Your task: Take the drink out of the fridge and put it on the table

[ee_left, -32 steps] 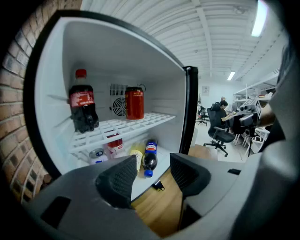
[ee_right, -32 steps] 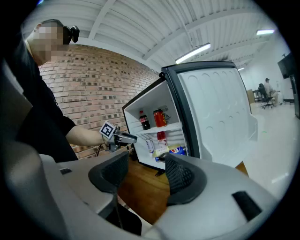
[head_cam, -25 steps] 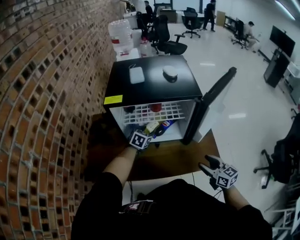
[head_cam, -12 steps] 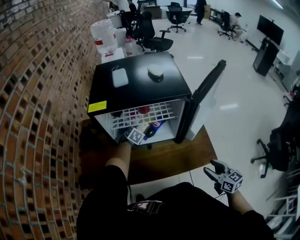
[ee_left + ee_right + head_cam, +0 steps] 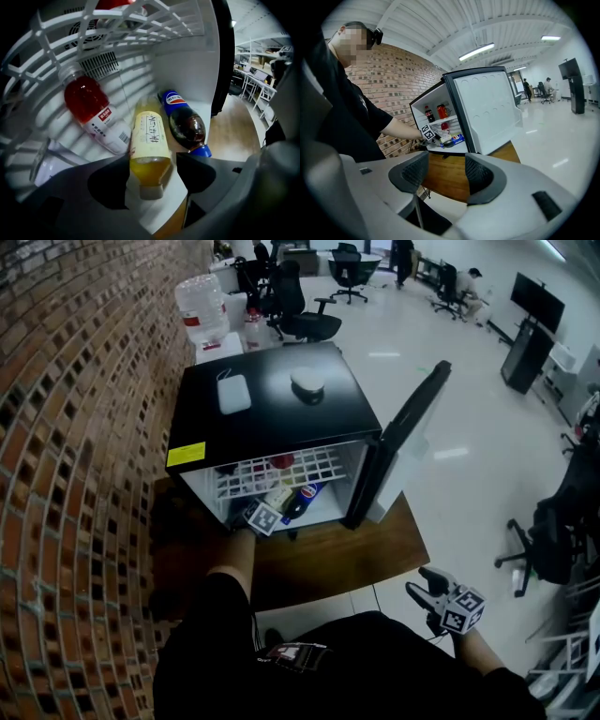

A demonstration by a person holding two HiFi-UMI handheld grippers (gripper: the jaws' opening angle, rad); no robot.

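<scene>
The black mini fridge [image 5: 272, 413] stands on a wooden table [image 5: 328, 554] with its door [image 5: 398, 442] swung open. On its bottom floor lie three bottles: a red drink [image 5: 93, 112], a yellow drink [image 5: 150, 138] and a dark cola [image 5: 187, 124]. My left gripper [image 5: 152, 171] reaches into that compartment. Its jaws are opening, and the yellow bottle's cap end lies between them with a gap on the right side. In the head view its marker cube shows at the fridge mouth [image 5: 263, 517]. My right gripper [image 5: 427, 582] hangs open and empty off the table's near right corner.
A white wire shelf [image 5: 281, 470] above the bottles carries a red can [image 5: 281, 461] and dark bottles. A white box [image 5: 232, 393] and a round object [image 5: 307, 381] lie on the fridge top. Brick wall at left; water jugs [image 5: 202, 306] and office chairs behind.
My left gripper has pushed a little deeper into the fridge's lower compartment toward the bottles. The right gripper has stayed about where it was.
</scene>
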